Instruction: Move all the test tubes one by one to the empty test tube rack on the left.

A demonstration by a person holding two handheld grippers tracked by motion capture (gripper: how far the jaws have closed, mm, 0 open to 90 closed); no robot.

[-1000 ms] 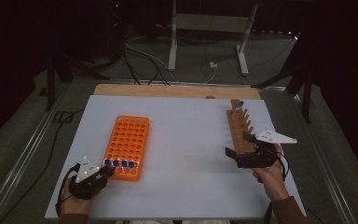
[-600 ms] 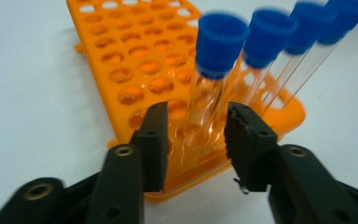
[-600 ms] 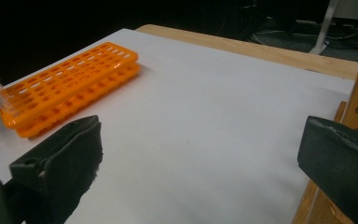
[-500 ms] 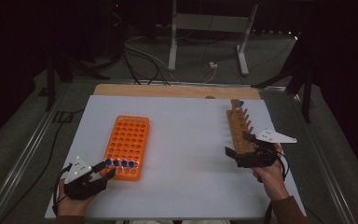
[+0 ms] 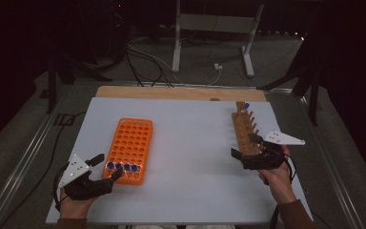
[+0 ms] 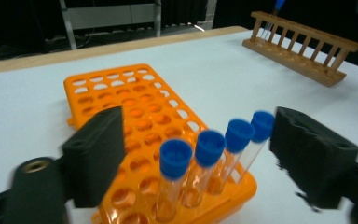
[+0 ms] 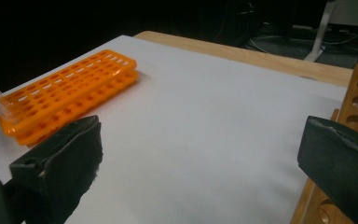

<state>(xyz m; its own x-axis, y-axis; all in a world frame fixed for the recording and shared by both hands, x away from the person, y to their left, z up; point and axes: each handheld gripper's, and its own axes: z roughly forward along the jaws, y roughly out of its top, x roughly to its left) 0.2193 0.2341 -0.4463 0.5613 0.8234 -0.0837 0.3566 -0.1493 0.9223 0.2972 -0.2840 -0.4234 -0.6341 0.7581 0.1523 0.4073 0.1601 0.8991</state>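
High view, left hand-held gripper (image 5: 106, 167) at the near end of the orange rack (image 5: 129, 149), jaws just opened around 4 blue-capped tubes (image 5: 122, 168), gripping none, right hand-held gripper (image 5: 246, 145) open beside the wooden rack (image 5: 244, 128), white desk (image 5: 190, 143).

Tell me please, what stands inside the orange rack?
Four clear tubes with blue caps stand in one row at the near end of the orange rack. The other holes look empty. The tube bottoms are hidden inside the rack.

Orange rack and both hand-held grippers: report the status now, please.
Left hand-held gripper just opened, holds nothing. Right hand-held gripper open at wooden rack. Four tubes stand in orange rack. Nothing in the way.
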